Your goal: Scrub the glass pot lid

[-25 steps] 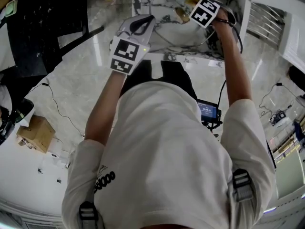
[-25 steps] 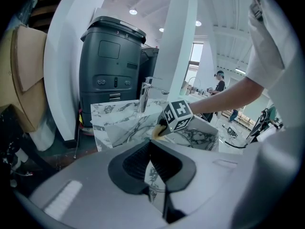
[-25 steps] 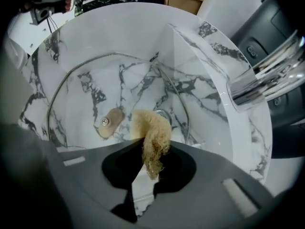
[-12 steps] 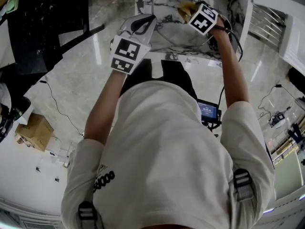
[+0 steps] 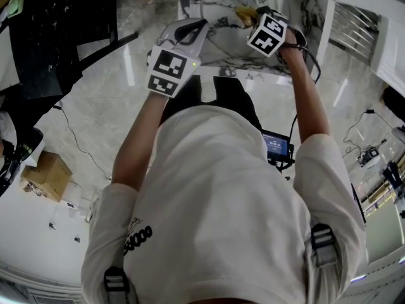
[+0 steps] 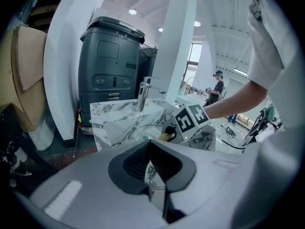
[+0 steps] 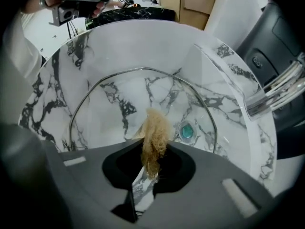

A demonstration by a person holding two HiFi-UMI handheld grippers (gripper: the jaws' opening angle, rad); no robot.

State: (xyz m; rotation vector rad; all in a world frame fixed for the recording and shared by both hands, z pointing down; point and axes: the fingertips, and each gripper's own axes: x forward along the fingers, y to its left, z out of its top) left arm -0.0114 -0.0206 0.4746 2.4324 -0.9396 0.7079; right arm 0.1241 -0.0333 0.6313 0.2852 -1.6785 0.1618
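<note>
Your right gripper (image 7: pixel 151 162) is clamped on the tan fibrous scrubbing pad (image 7: pixel 155 130). Over the last second it has drawn back toward you across the round glass pot lid (image 7: pixel 114 104) — one scrubbing stroke, by the look. Your left gripper (image 6: pixel 152 151) has stayed put, jaws pinched on the lid's metal rim, steadying it over the white marble sink (image 7: pixel 238 123) — more passes likely remain.

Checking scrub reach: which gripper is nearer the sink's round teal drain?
Right. The right gripper, clamping a tan fibrous scrubber, hangs close by the drain; the left gripper grips the round glass lid, farther back.
</note>
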